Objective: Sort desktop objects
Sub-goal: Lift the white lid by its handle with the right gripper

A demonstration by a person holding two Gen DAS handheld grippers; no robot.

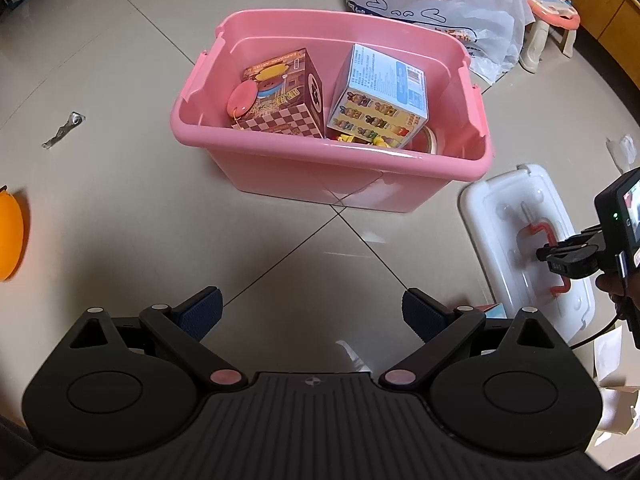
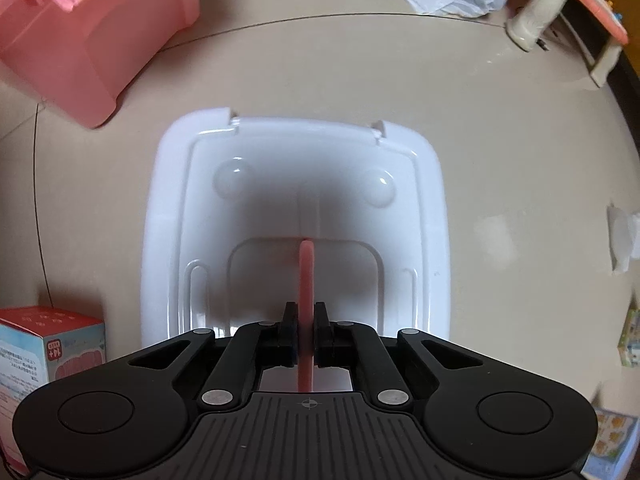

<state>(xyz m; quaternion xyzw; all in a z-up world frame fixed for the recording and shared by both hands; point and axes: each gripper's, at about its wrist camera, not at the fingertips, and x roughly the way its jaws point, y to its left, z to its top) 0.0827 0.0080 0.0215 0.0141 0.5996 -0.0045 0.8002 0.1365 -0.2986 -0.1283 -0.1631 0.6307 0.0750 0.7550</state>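
**Lid handle pinched, bin still open**

My right gripper (image 2: 306, 334) is clamped on the thin pink handle (image 2: 307, 276) of the white plastic lid (image 2: 424, 216), which lies flat on the beige tiled floor (image 2: 500, 120). My left gripper (image 1: 312, 314) hangs spread and empty before the pink plastic storage bin (image 1: 332, 176). Two printed cartons already sit inside; a blue-and-red carton (image 2: 52, 344) waits beside the lid. I judge sorting mostly done, lidding left. Open floor lies between lid and bin; the bin's rim latches could snag.
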